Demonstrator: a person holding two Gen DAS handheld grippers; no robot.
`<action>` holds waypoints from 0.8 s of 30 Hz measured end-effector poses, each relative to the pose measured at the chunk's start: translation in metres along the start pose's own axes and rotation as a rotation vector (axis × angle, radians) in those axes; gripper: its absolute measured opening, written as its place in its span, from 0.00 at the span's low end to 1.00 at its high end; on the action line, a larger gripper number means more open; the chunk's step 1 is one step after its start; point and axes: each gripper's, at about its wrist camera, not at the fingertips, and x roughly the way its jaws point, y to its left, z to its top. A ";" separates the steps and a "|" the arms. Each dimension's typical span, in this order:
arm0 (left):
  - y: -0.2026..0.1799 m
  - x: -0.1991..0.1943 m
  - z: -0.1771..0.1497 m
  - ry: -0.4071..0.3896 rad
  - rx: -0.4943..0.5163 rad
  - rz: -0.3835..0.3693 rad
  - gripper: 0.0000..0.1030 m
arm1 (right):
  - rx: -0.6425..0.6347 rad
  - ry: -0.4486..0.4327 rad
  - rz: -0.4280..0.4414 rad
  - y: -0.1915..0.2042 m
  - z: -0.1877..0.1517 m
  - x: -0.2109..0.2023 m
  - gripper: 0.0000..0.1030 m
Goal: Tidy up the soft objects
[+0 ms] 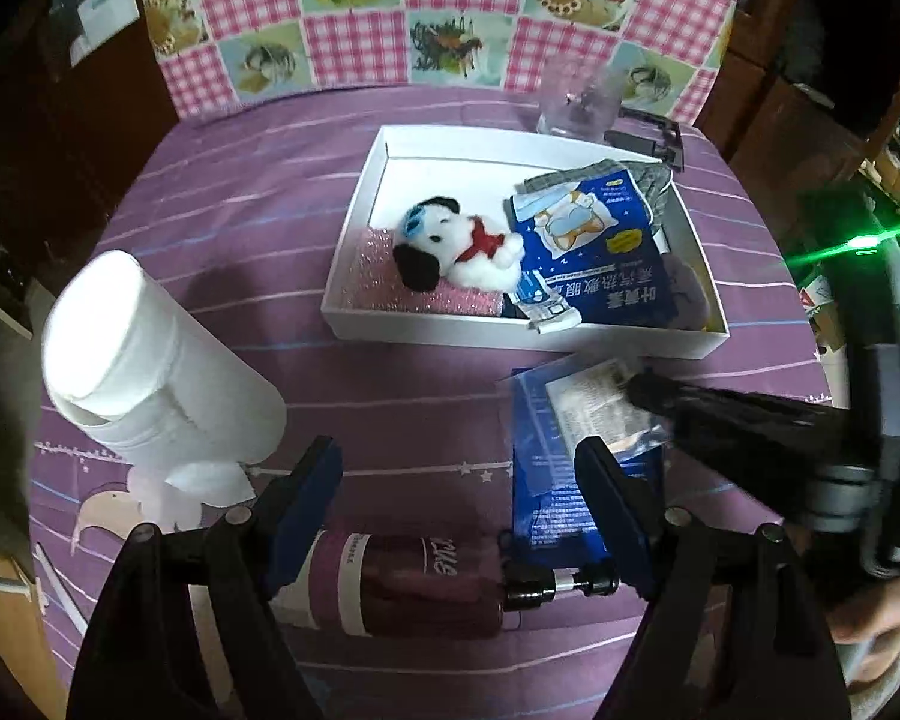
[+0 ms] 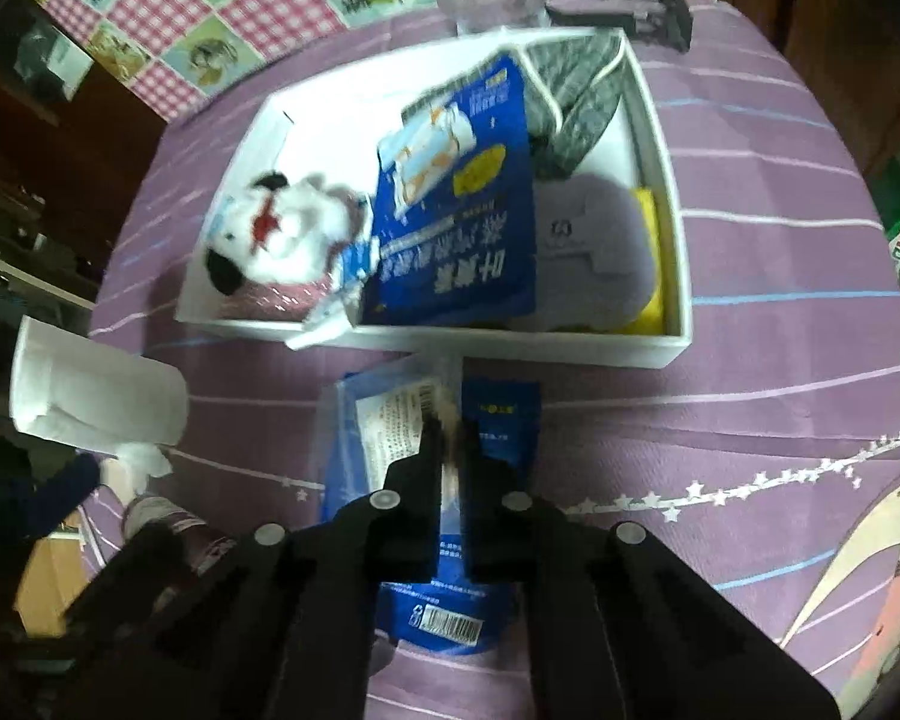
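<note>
Now the right gripper (image 2: 450,420) pinches a flat blue plastic packet (image 2: 438,546) lying on the purple striped tablecloth (image 2: 750,420), just in front of the shallow white cardboard box (image 2: 660,354).

Its jaws are pressed together on the packet's clear top edge, probably to lift it into the box, where a white plush dog with black ears (image 1: 450,246), a matching blue packet (image 1: 594,246), grey checked cloth (image 1: 642,177) and a lilac pad already lie. The left gripper (image 1: 456,468) hovers with jaws spread and empty, above a dark purple bottle (image 1: 408,582) lying beside a white paper roll (image 1: 150,372).
</note>
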 end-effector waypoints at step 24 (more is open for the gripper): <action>-0.046 0.100 0.011 0.186 0.029 -0.056 0.80 | 0.202 -0.279 0.159 -0.065 -0.007 -0.097 0.05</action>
